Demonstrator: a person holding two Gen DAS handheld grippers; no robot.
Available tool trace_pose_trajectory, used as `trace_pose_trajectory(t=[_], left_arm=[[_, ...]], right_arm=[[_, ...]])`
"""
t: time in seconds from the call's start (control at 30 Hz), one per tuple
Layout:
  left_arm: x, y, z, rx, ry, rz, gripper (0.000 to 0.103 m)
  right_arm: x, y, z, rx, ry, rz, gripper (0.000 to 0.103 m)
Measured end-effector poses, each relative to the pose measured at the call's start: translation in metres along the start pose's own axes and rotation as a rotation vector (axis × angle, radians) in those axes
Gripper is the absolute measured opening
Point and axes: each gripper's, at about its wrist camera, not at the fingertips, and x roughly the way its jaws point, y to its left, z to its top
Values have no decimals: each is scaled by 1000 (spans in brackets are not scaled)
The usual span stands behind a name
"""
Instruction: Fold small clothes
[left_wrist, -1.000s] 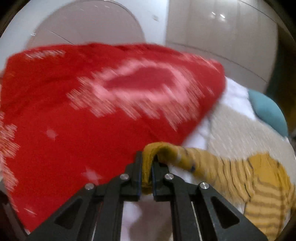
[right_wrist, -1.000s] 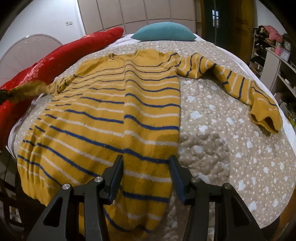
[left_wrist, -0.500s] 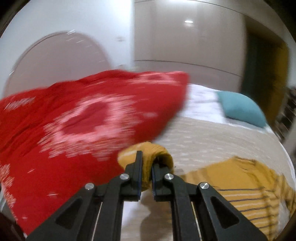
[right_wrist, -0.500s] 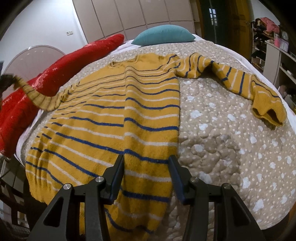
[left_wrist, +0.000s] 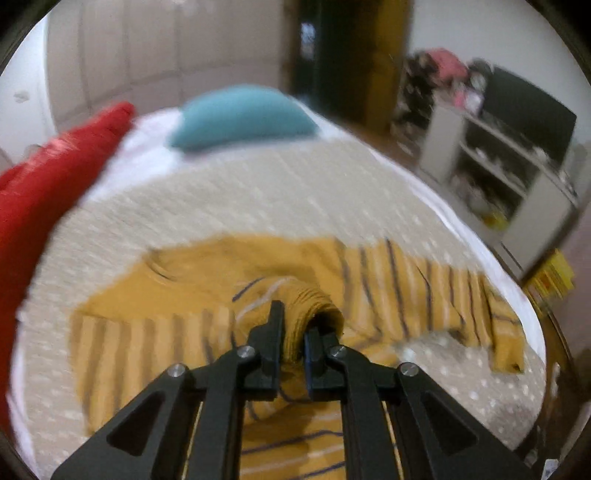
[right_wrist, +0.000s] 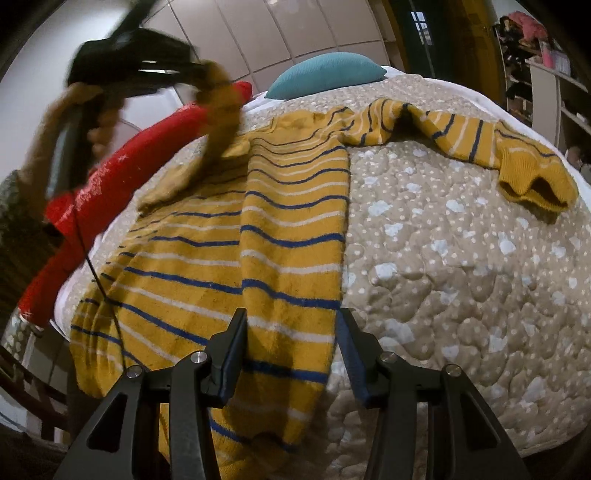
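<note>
A mustard-yellow sweater (right_wrist: 273, 229) with blue and white stripes lies spread on the quilted bed (right_wrist: 461, 266). My left gripper (left_wrist: 293, 336) is shut on the cuff of its left sleeve (left_wrist: 314, 306) and holds it lifted above the sweater's body; in the right wrist view that gripper (right_wrist: 192, 79) is raised at the upper left with the sleeve (right_wrist: 218, 129) hanging from it. My right gripper (right_wrist: 291, 354) is open and empty, just above the sweater's lower hem. The other sleeve (right_wrist: 517, 162) lies stretched to the right.
A red blanket (right_wrist: 110, 192) lies along the bed's left edge. A teal pillow (right_wrist: 325, 74) sits at the head of the bed. White shelves (left_wrist: 498, 162) stand to the right. Wardrobe doors (right_wrist: 295, 33) are behind the bed.
My left gripper has lifted the sleeve cuff and swung it rightwards from the red blanket to above the sweater's body. The right gripper has moved slightly closer to the hem.
</note>
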Motion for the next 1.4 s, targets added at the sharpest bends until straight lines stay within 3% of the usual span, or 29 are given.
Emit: trace_pose_trajectory(t=[0.13, 0.2, 0.27, 0.43, 0.5, 0.63, 0.7, 0.87, 0.97, 1.03, 1.07, 1.1, 1.17, 1.2, 1.4], left_arm=[[10, -5, -15, -27, 46, -43, 26], [-3, 16, -23, -102, 37, -98, 58], [-22, 33, -31, -159, 7, -131, 74], [-57, 75, -48, -239, -34, -140, 77], [-70, 93, -65, -255, -43, -87, 77], [-83, 138, -112, -277, -21, 100, 77], [-90, 169, -147, -347, 15, 134, 77], [-108, 214, -217, -508, 44, 137, 77], [-104, 214, -253, -568, 67, 75, 77], [-103, 203, -265, -558, 63, 65, 77], [-105, 192, -270, -519, 42, 105, 68], [-106, 183, -272, -487, 44, 139, 38], [-109, 173, -279, -473, 58, 177, 10], [-113, 174, -282, -496, 48, 165, 6], [-159, 192, -303, -615, -31, 200, 5]], right_arm=[[0, -2, -2, -3, -5, 11, 53], [0, -2, -3, -3, -6, 13, 54], [1, -1, -4, -3, -8, 13, 56], [5, 9, -6, -39, -9, -20, 64], [8, 16, -7, -79, -10, -46, 68], [13, 33, -14, -188, -16, -117, 77], [15, 37, -16, -211, -17, -135, 80], [19, 39, -14, -201, -18, -134, 86], [20, 43, -15, -208, -20, -153, 87], [20, 44, -16, -207, -19, -160, 87], [20, 44, -15, -205, -19, -162, 87], [21, 44, -15, -204, -18, -164, 87], [21, 45, -15, -204, -17, -170, 87], [21, 45, -15, -203, -17, -172, 87], [20, 45, -16, -206, -21, -173, 87]])
